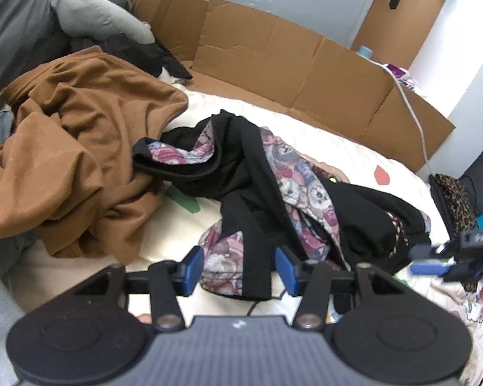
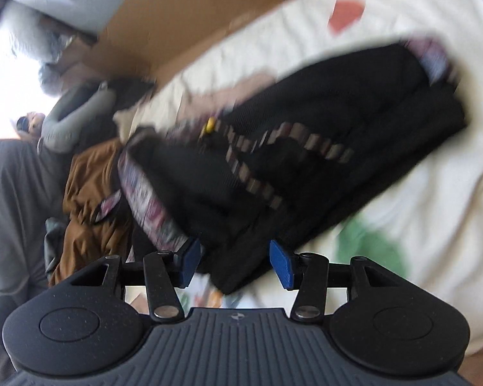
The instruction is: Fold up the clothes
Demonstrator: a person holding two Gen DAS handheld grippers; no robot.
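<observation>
A crumpled black garment with a pink and grey printed lining (image 1: 273, 173) lies on the cream bedcover (image 1: 306, 125). My left gripper (image 1: 240, 268) is open, its blue pads either side of the garment's near printed edge. My right gripper (image 1: 434, 265) shows at the right of the left wrist view, by the garment's black end. In the blurred, tilted right wrist view the right gripper (image 2: 235, 262) is open, with the black garment (image 2: 306, 148) and its striped drawcord (image 2: 309, 141) lying between the pads.
A brown garment (image 1: 74, 148) is heaped to the left. Grey pillows (image 1: 93, 9) lie at the far left. Flattened cardboard (image 1: 273, 58) lines the wall behind the bed. A white cable (image 1: 415, 112) and a leopard-print item (image 1: 454, 193) lie at the right.
</observation>
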